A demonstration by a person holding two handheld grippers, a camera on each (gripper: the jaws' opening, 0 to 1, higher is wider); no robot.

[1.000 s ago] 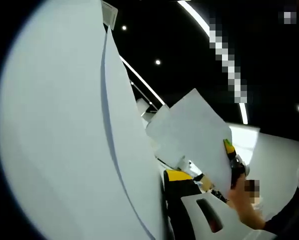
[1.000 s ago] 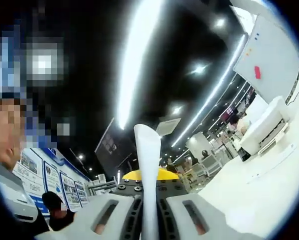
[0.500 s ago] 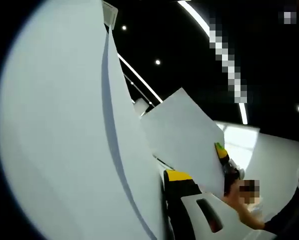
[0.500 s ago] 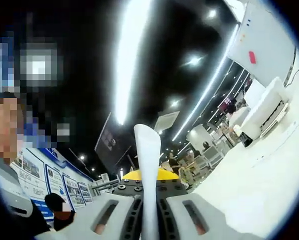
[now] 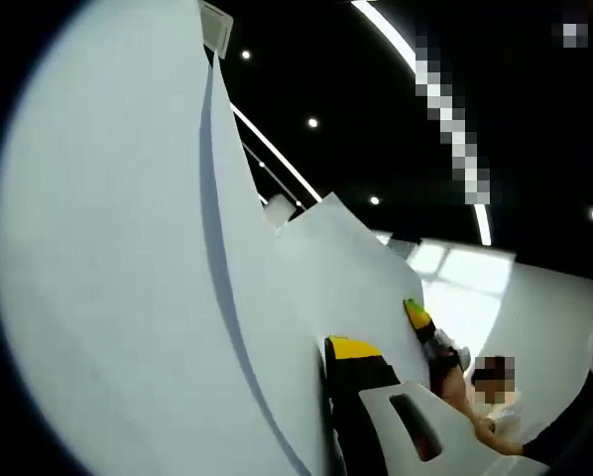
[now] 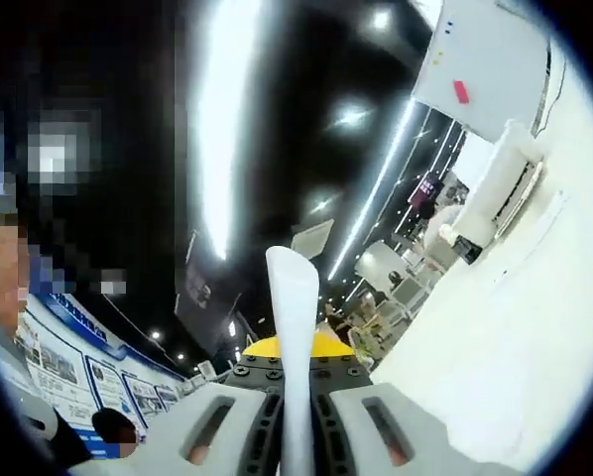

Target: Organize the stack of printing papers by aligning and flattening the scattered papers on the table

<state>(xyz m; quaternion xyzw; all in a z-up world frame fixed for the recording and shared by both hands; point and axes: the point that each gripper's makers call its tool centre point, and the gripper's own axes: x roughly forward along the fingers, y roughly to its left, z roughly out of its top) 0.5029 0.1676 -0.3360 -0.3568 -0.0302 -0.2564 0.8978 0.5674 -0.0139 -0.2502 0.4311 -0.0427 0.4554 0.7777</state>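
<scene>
Paper stack [image 5: 128, 278]: fills the left half of the left gripper view, edge-on, lifted up against the ceiling; left claw's own grip is hidden behind it, cannot tell.
Second sheet [image 5: 346, 288]: centre of frame, now swung in against the stack; a second ago it stood apart, fanned out to the right.
Right claw [image 6: 298, 416]: lower centre of the right gripper view, clamped on that sheet's edge [image 6: 295, 327].
Meaning: sheets closing together; aligning under way, flattening on the tabletop [image 6: 515, 327] likely still to come.
</scene>
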